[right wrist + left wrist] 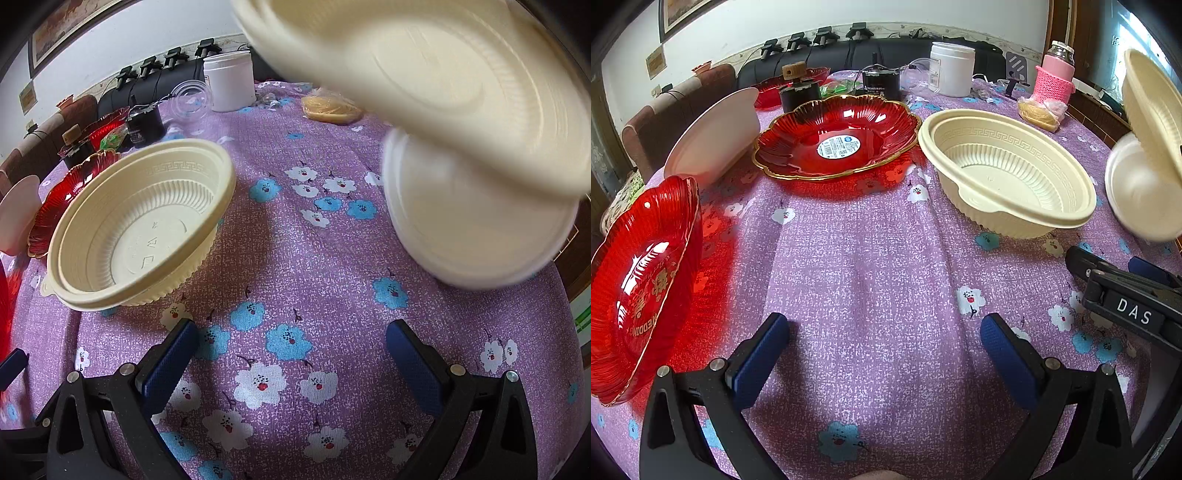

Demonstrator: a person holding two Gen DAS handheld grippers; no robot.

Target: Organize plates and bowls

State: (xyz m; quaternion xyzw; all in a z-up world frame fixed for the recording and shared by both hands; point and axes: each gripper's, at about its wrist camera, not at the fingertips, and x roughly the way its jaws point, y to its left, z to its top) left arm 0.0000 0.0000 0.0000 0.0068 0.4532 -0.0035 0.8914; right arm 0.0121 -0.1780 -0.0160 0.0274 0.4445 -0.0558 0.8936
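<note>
Looking along the left gripper (pixel 884 354), fingers wide and empty over bare purple tablecloth (pixel 871 266): red plate (pixel 642 288) tilted at 9 o'clock, gold-rimmed red plate (pixel 836 138) at 12, cream bowl (pixel 1006 171) at 1, its rim clear of neighbours, open cloth between. Right wrist view: right gripper (pixel 291 358) likewise spread and empty, same cream bowl (pixel 144 225) at 10 o'clock, blurred white bowl (pixel 480 229) under a tilted cream bowl (pixel 424 74) at 1–2, edges indistinct.

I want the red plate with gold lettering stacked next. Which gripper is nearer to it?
Left. The left gripper sits just right of the lettered red plate, fingers open. The right gripper is further right, beyond the left one, near the cream bowl.
</note>
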